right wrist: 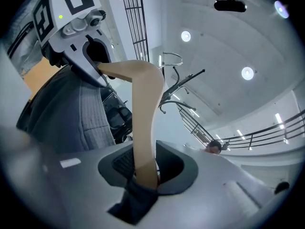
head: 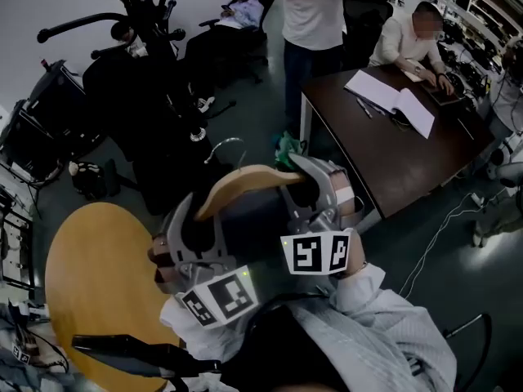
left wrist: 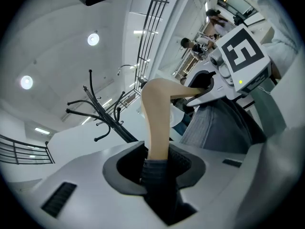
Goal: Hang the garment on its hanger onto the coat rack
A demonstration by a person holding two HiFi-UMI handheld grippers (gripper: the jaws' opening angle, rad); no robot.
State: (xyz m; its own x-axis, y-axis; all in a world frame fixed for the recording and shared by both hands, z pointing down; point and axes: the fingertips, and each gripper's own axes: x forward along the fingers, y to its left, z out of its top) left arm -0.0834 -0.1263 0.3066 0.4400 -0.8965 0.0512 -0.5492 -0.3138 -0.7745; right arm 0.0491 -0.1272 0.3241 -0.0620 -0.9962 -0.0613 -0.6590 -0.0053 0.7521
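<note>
A wooden hanger carrying a dark garment is held up between both grippers, its metal hook pointing away from me. My left gripper is shut on the hanger's left arm, with dark fabric caught at the jaws. My right gripper is shut on the right arm, fabric bunched at its jaws too. The black coat rack stands beyond, up and to the left; its curved hooks show in the left gripper view and the right gripper view.
A round wooden table lies at lower left. A dark desk with an open book is at right, one person seated at it and another person standing behind. Black office chairs crowd the rack's base.
</note>
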